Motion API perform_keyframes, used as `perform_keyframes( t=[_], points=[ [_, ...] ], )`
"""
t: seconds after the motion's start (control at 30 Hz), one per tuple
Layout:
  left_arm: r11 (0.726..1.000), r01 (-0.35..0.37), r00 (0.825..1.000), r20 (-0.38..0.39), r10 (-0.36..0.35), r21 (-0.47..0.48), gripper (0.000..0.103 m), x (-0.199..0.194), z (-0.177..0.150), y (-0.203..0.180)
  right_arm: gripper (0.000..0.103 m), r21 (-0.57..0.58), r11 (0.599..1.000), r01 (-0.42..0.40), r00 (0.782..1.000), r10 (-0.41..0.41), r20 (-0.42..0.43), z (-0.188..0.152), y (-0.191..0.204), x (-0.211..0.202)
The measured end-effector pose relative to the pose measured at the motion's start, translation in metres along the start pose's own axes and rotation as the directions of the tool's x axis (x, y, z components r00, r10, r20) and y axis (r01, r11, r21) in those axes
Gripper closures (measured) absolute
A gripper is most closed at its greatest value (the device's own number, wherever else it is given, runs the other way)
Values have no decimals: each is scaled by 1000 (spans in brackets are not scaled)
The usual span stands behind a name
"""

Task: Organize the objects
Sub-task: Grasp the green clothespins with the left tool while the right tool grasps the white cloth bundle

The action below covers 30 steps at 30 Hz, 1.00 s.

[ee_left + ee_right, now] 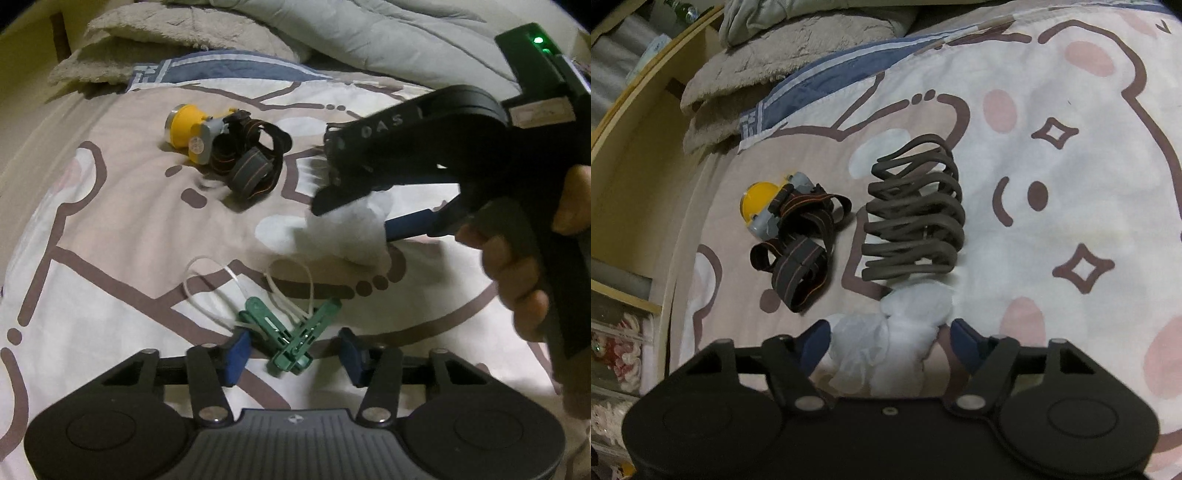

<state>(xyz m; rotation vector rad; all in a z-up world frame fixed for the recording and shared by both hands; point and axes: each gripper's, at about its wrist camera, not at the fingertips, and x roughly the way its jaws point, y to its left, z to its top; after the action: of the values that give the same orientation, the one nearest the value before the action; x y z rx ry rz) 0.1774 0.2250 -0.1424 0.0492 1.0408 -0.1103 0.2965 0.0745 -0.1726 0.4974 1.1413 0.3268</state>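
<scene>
Currently left gripper (291,354) straddles green clothespins (291,341), pads not touching; right gripper (886,341) brackets white crumpled tissue (897,332), contact unclear.

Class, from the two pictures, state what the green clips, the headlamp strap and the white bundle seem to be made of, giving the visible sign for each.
Green clips: probably moulded plastic; uniform colour, rigid slotted arms, slight sheen.
Headlamp strap: likely woven elastic fabric; matte, floppy loops with thin orange stripes.
White bundle: possibly thin plastic film or tissue; crumpled, partly translucent. Uncertain.
</scene>
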Motion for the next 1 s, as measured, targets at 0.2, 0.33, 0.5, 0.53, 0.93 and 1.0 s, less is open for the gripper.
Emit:
perform_keyframes(
  t=[0.2,0.33,0.5,0.53,0.93,1.0],
  points=[
    [999,-21,1000,-18,21,-26,74,-1,1,5,62,-46,999,-7,1000,5,-24,-1,-5,-3],
    [999,-34,999,-17,34,-38,76,-6,2,4,69,-86,996,-29,999,27,-28,-7,-7,-12],
    [997,-42,999,4,42,-62,76,-17,3,3,70,-136,990,-27,1000,27,-1,-12,-3,-34],
    [997,-43,999,12,43,-67,76,-21,3,2,70,-147,989,-27,1000,29,9,-12,-2,-39],
    [988,-46,992,112,63,-146,76,-61,12,-4,70,-264,964,36,992,-2,129,-13,2,-111],
    [988,-42,989,131,62,-151,76,-67,15,-8,70,-277,960,49,990,-9,144,-14,0,-122]
  ],
)
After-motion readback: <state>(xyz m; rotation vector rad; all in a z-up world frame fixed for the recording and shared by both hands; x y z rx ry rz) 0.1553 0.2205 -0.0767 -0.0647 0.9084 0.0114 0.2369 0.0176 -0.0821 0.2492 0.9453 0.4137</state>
